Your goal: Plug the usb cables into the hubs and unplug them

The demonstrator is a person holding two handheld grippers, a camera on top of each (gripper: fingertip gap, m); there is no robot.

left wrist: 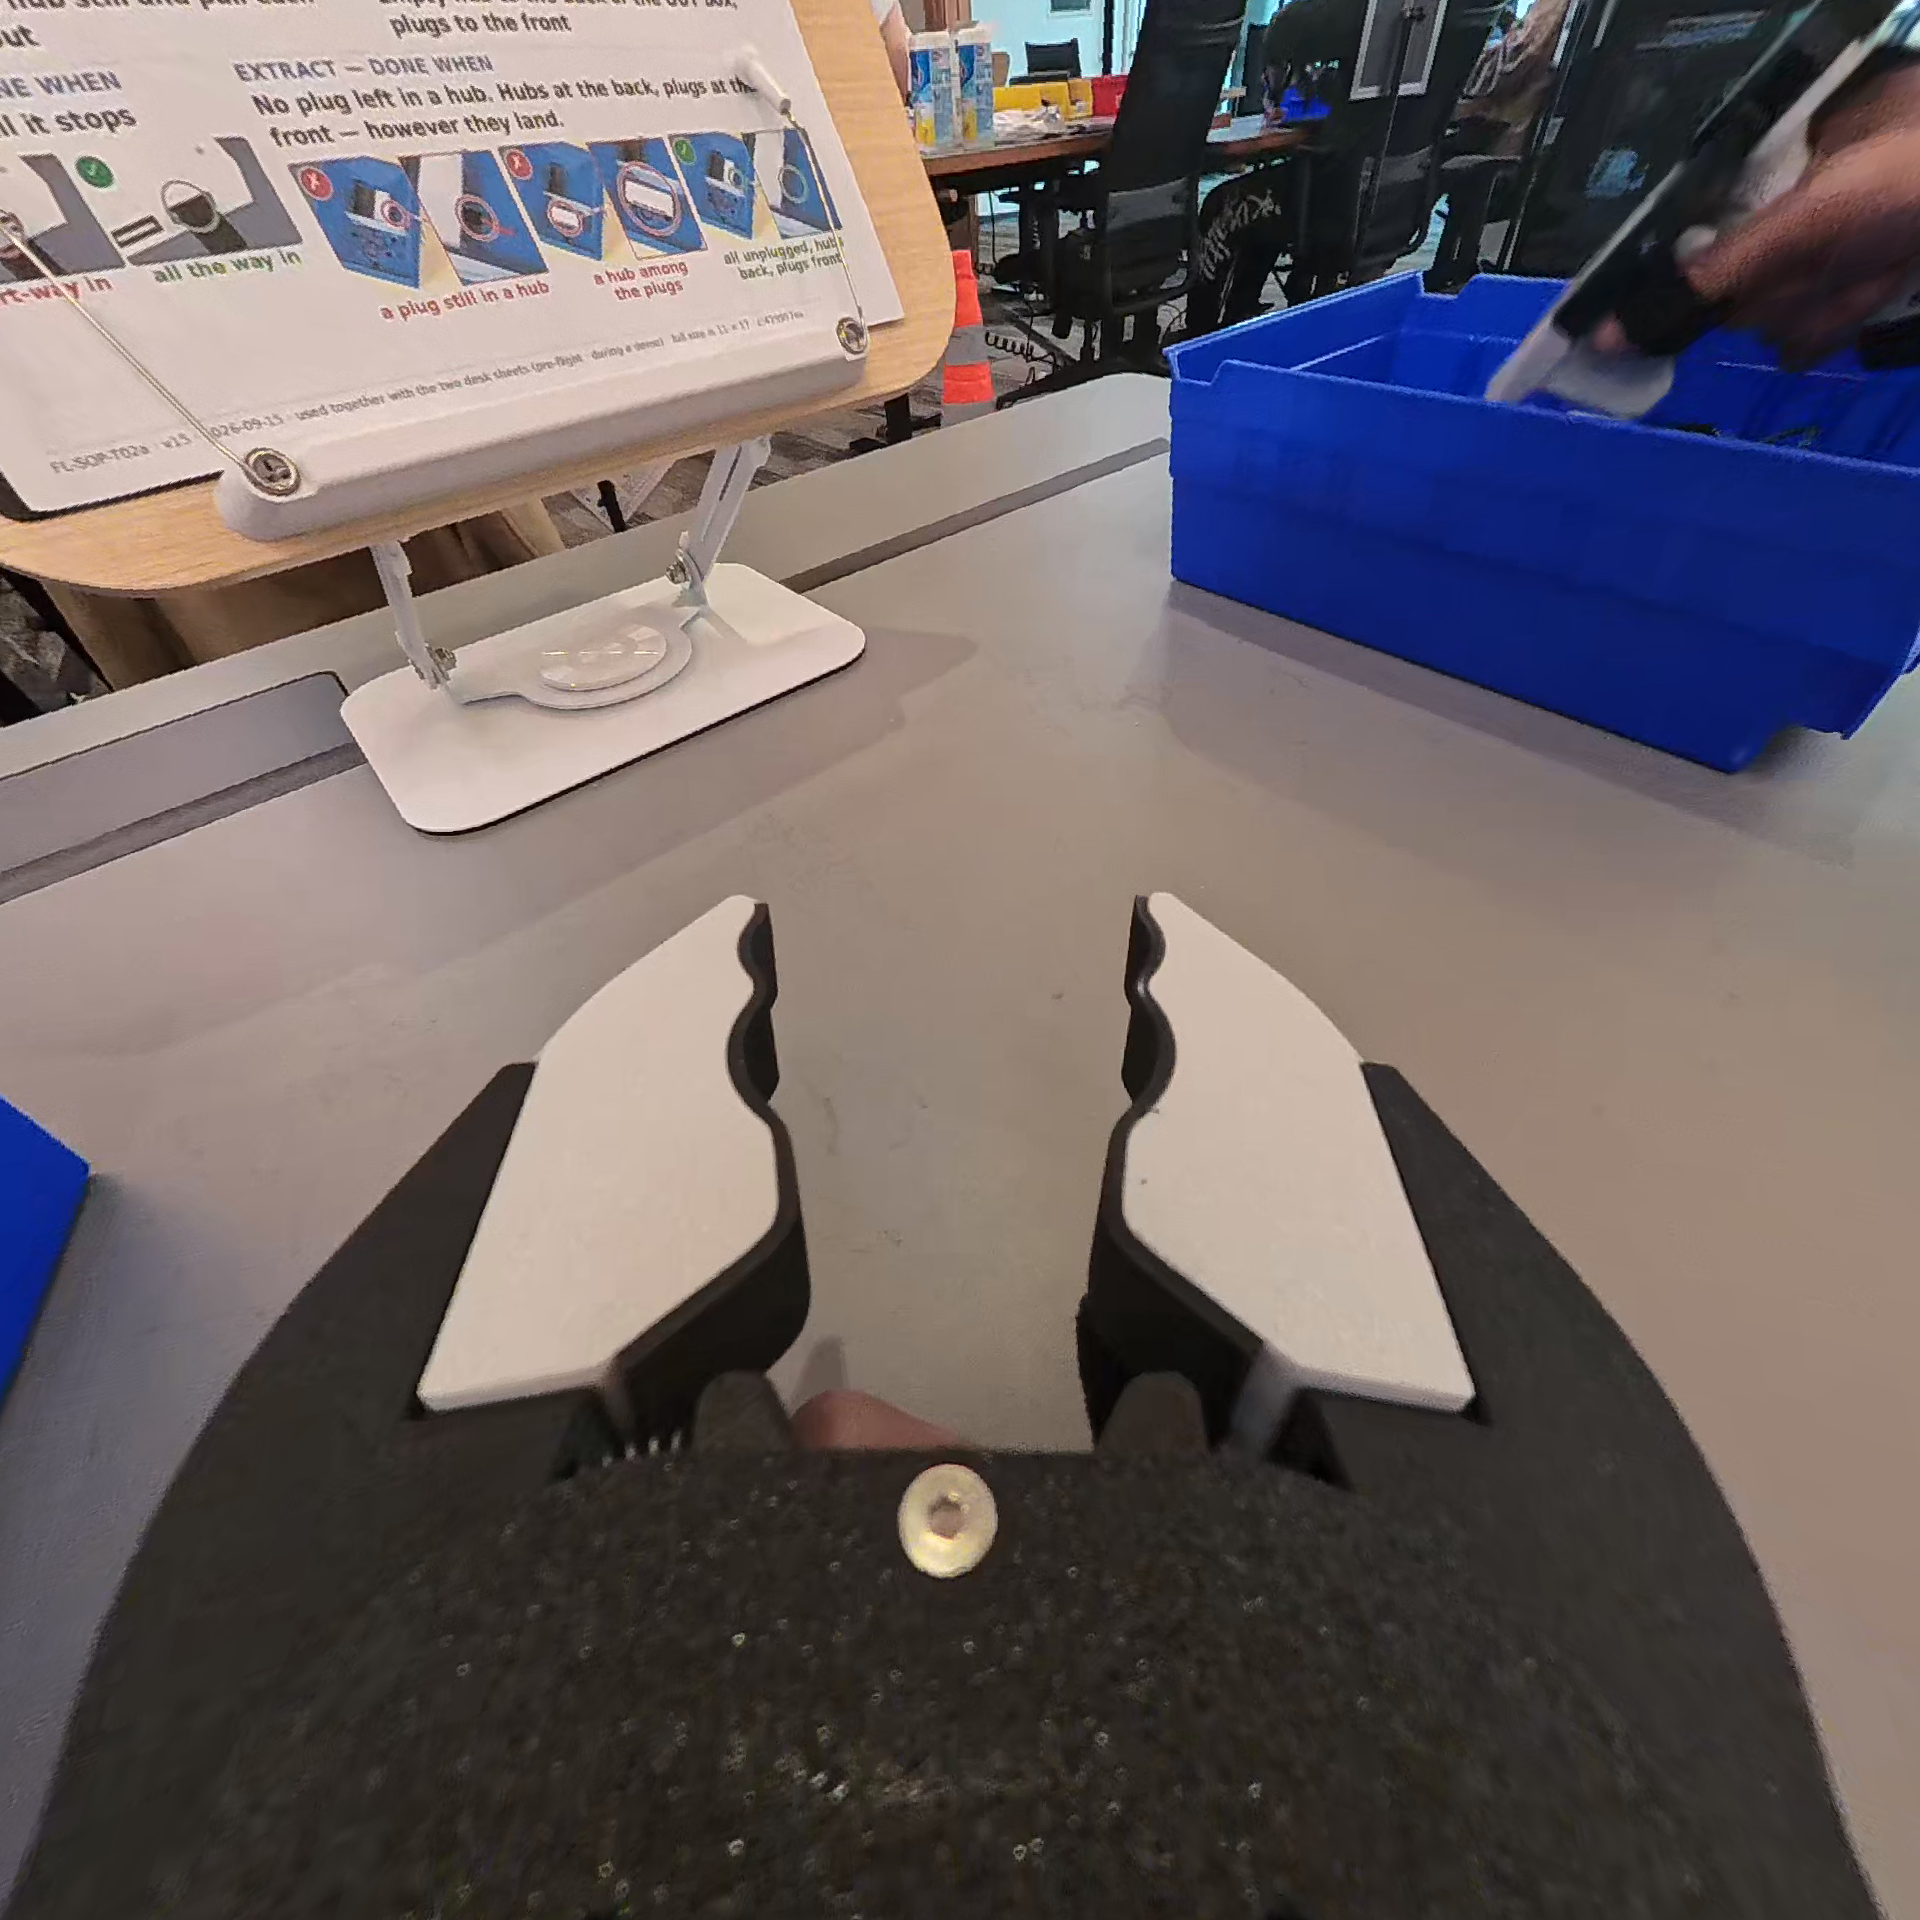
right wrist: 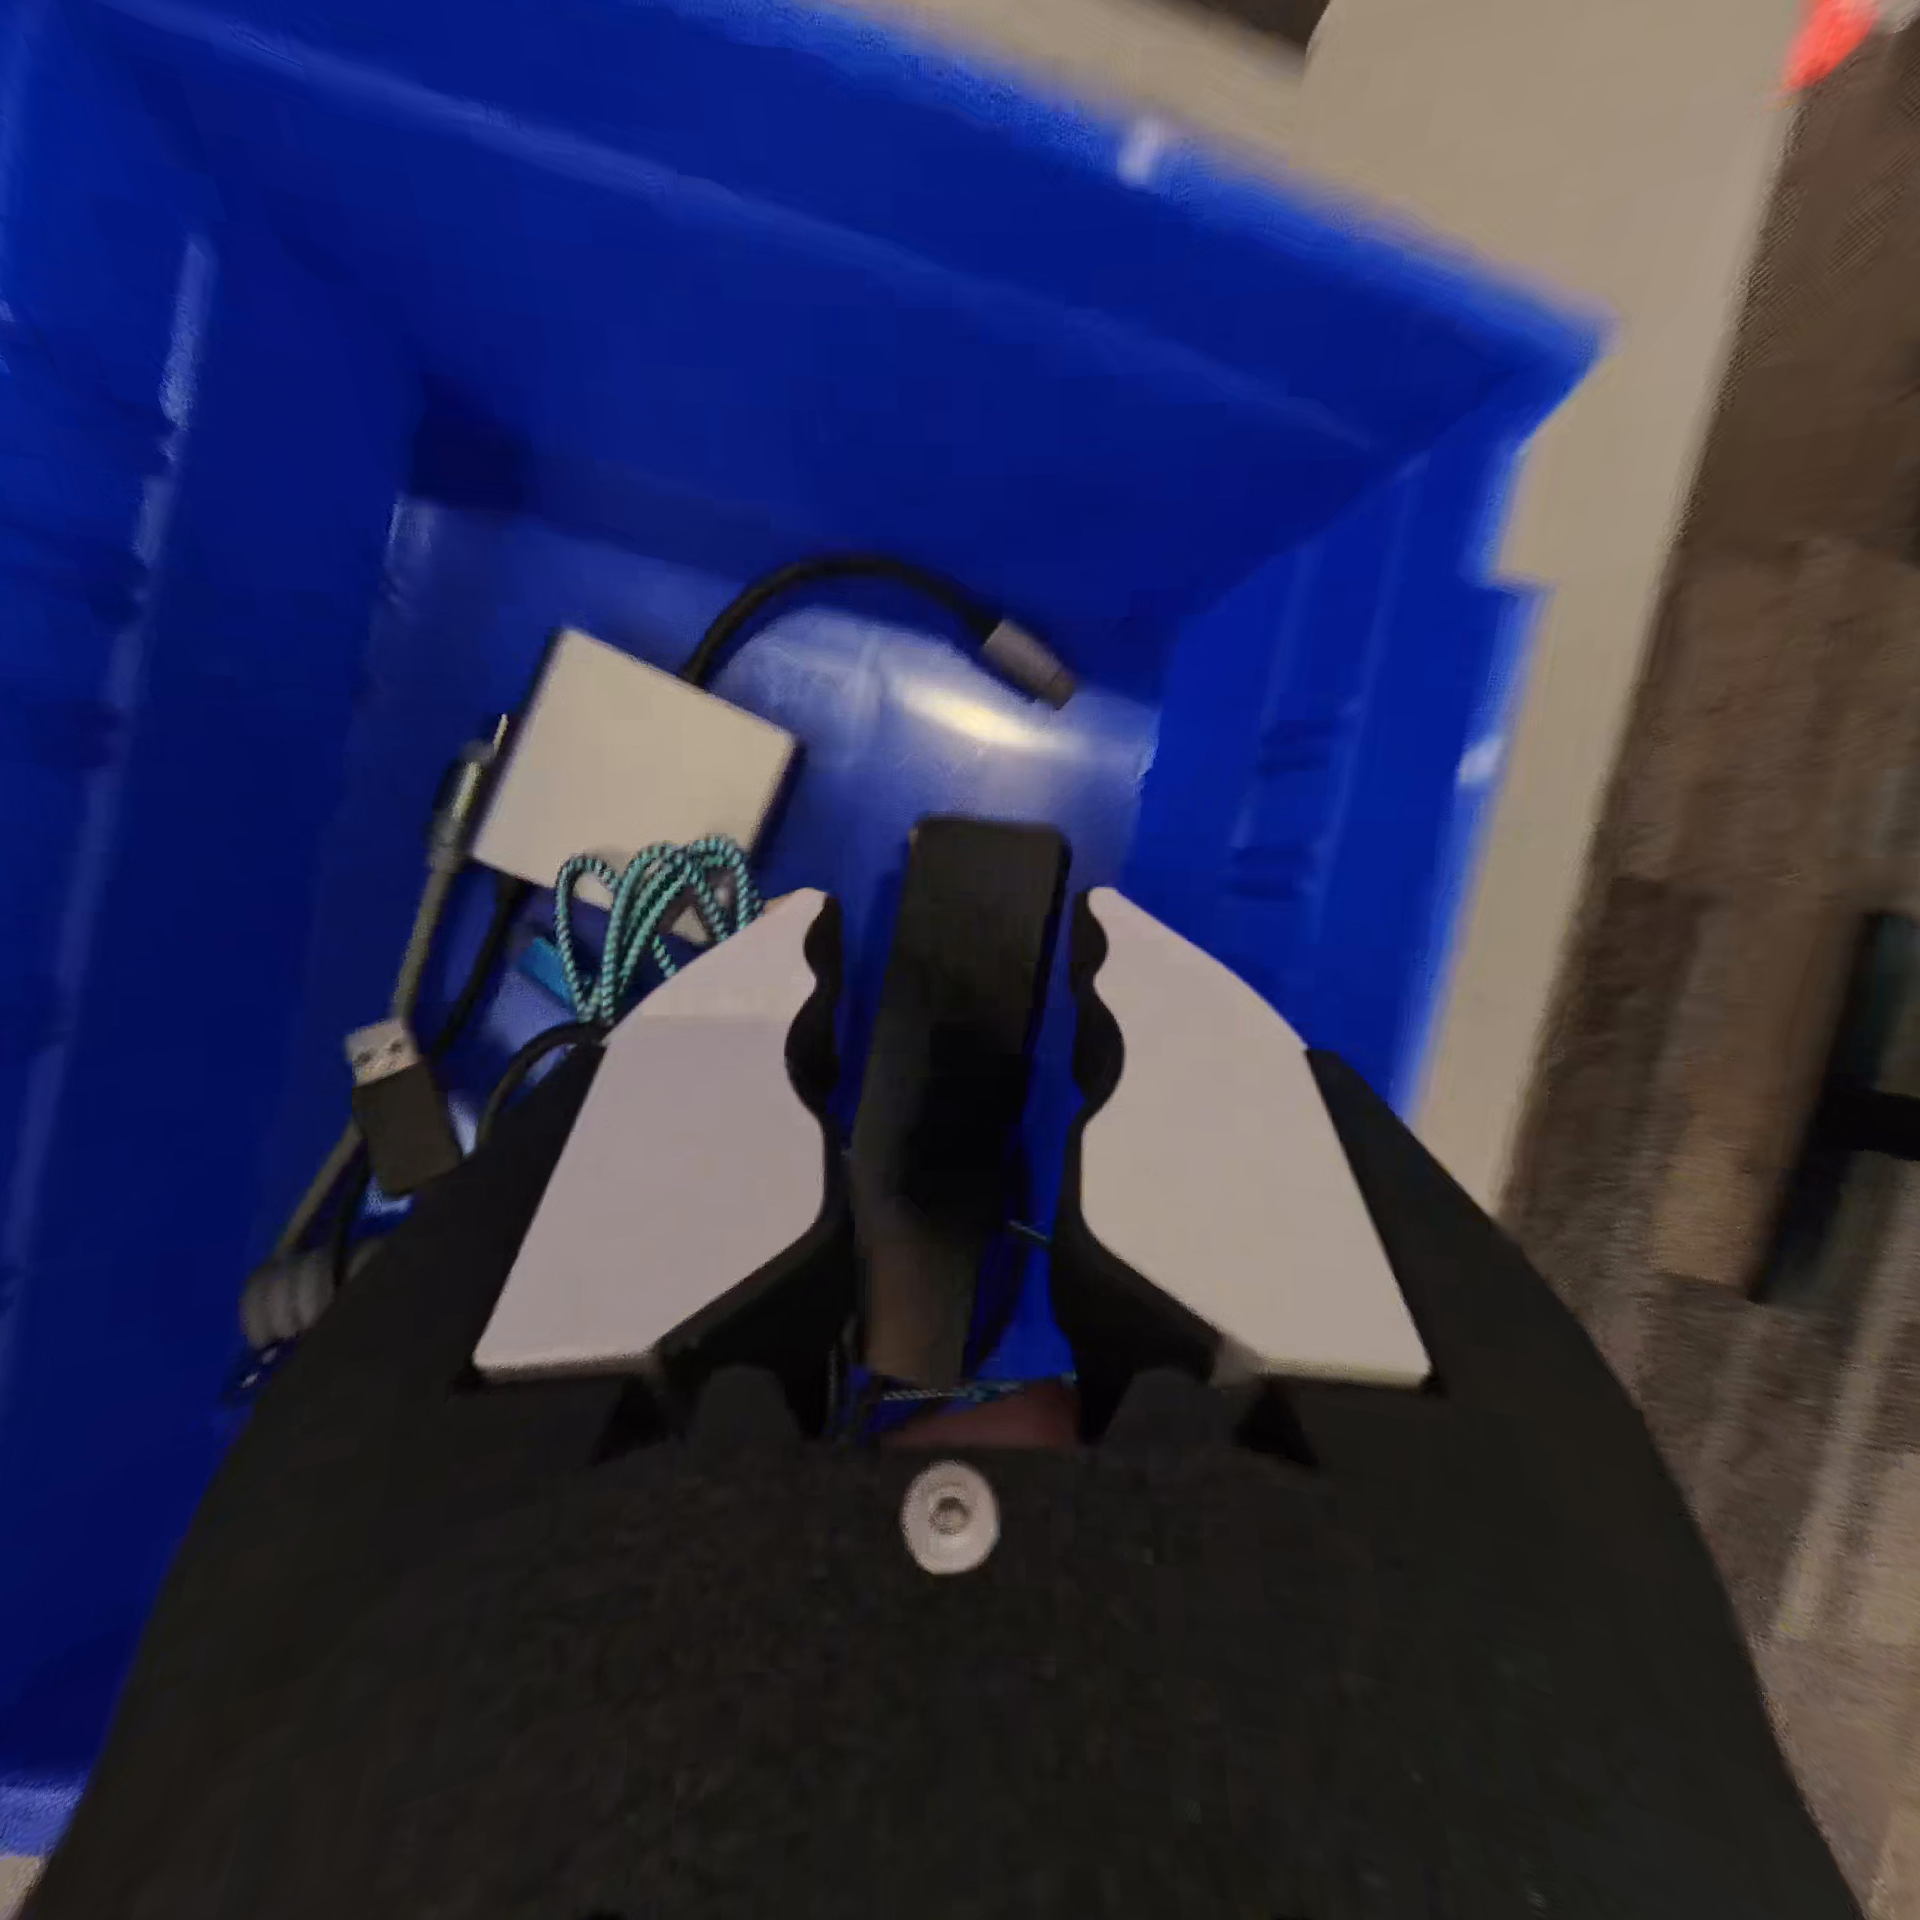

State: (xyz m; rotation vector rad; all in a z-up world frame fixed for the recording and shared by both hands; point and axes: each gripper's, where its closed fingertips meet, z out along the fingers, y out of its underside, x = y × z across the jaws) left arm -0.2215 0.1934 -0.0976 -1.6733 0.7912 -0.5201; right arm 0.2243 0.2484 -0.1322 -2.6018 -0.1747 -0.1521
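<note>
My right gripper is inside the blue bin, its jaws apart on either side of a black hub; blue shows between the hub and the left finger. A grey hub with a black cable and grey plug lies further in. A teal braided cable and a black USB plug lie to the left. My left gripper is open and empty over the grey table. The left wrist view shows the right gripper, held by a hand, dipping into the bin.
A tilted stand holding an instruction sheet is at the back left of the table. Another blue object shows at the left edge. Beyond the table are an orange cone, chairs and desks. The gap from one gripper's tips to the other's is roughly 45 cm. My left tips are about 40 cm from the grey hub, my right tips only 6 cm.
</note>
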